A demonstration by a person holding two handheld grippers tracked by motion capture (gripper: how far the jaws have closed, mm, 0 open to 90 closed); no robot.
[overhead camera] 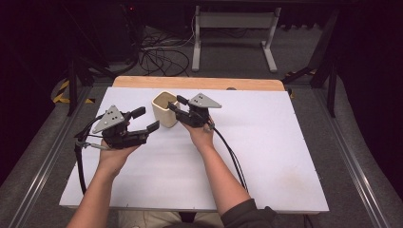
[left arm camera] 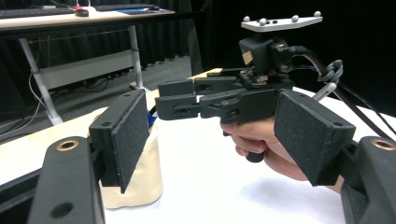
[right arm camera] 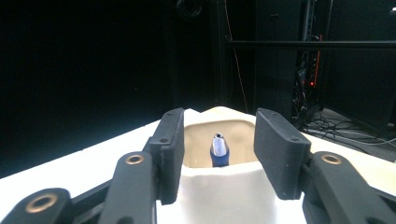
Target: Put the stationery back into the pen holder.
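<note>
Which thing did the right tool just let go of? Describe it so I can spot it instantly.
On the white table, find the cream cup near the far edge. Inside stands a pen, blue-bodied with a silver tip pointing up, the only coloured thing there.

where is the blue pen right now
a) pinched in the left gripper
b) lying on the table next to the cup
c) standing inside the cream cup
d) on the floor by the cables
c) the right gripper view shows the blue pen standing inside the cream cup, with its silver tip up, between the jaws and touching neither.

Lab: black curtains (overhead camera: 370,71), floor cables (overhead camera: 159,54)
</note>
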